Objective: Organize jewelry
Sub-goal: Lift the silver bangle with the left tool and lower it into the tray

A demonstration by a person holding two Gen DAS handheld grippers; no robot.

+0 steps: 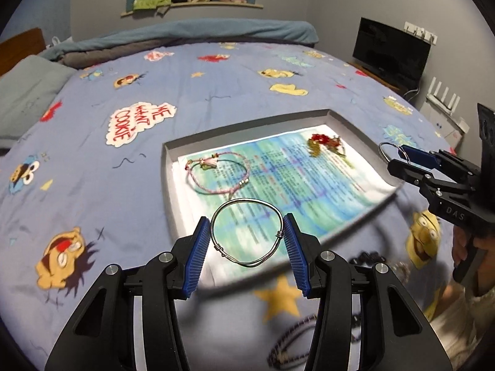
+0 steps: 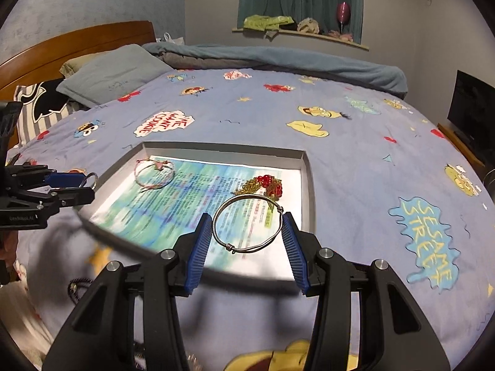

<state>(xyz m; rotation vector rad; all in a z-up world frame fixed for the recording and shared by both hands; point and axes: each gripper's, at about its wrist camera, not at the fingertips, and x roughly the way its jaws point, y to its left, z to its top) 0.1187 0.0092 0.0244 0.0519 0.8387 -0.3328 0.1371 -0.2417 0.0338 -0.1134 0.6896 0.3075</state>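
A thin silver wire bangle is gripped between the blue pads of the left claw; another silver bangle is clamped by the right claw, both above the shallow grey tray on the bed.

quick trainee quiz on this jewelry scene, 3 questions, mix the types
1. True or false: the pink cord bracelet lies outside the grey tray.
2. What is the left gripper holding? A) a watch B) a silver bangle C) nothing
3. How many jewelry pieces lie in the tray?

Key:
1. False, it lies on the tray's printed paper liner.
2. B, pinched between the pads. The right gripper holds a second silver bangle the same way.
3. Two: the bracelet and the red-bead gold chain.
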